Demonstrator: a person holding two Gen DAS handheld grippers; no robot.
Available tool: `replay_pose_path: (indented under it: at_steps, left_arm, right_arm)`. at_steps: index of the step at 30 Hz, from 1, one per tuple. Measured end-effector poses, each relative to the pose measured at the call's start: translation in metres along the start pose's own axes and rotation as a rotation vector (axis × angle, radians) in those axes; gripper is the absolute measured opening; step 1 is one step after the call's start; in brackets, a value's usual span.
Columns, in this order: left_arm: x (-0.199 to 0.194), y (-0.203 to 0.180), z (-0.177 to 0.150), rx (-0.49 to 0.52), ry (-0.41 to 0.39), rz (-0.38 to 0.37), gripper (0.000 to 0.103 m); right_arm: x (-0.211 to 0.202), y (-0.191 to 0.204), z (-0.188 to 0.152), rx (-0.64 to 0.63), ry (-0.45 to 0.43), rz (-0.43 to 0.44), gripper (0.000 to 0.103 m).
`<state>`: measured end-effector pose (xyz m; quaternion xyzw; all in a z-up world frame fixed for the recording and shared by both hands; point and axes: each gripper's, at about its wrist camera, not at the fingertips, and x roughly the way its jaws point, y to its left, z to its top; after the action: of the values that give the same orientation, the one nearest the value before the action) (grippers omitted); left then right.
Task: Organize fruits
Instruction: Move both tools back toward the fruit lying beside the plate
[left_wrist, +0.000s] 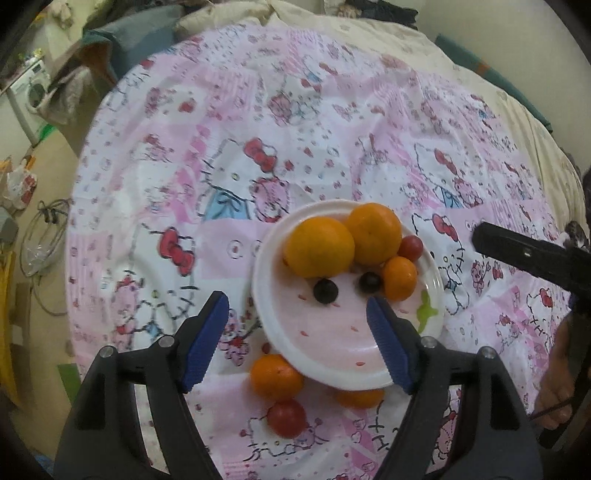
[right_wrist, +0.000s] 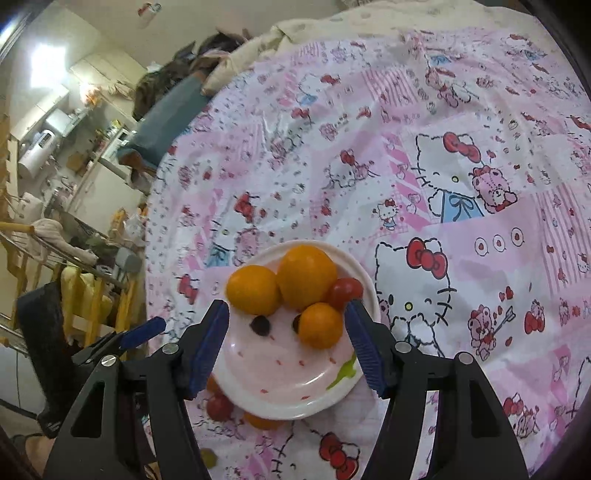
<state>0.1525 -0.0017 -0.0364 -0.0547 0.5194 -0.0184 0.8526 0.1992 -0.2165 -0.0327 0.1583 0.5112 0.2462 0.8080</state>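
Both tools hang over the pink cartoon-print tablecloth with nothing between their blue pads: the left gripper has its fingers spread wide above the near edge of the plate, and the right gripper is likewise spread over it. On the plate sit two big oranges, a smaller orange, a cherry tomato and two dark grapes. Off the plate, just beside its near rim, lie another small orange, a second tomato and an orange partly hidden under the rim.
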Motion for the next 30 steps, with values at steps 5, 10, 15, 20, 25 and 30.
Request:
replay_pose_path:
  at_steps: [5,10,15,20,25,30]
  left_arm:
    - [-0.018,0.009,-0.007,0.004,-0.029,0.010,0.085]
    - [-0.030,0.019,-0.019,-0.030,-0.033,0.018,0.091]
    - [-0.038,0.024,-0.034,-0.045,-0.017,0.016,0.091]
    - [-0.047,0.024,-0.049,-0.034,-0.023,0.041,0.091]
    - [-0.051,0.030,-0.060,-0.067,-0.023,0.061,0.091]
    - [-0.047,0.045,-0.067,-0.163,0.001,0.072,0.091]
  right_arm:
    - [-0.020,0.005,-0.011,-0.004,-0.026,0.001,0.070]
    - [-0.030,0.001,-0.026,0.017,-0.031,-0.005,0.071]
    - [-0.036,0.001,-0.042,0.026,-0.024,-0.008,0.071]
    - [-0.037,0.003,-0.061,0.038,-0.004,-0.005,0.071]
    - [-0.034,0.004,-0.078,0.041,0.031,-0.005,0.071]
    - [-0.018,0.001,-0.089,0.082,0.093,0.015,0.071]
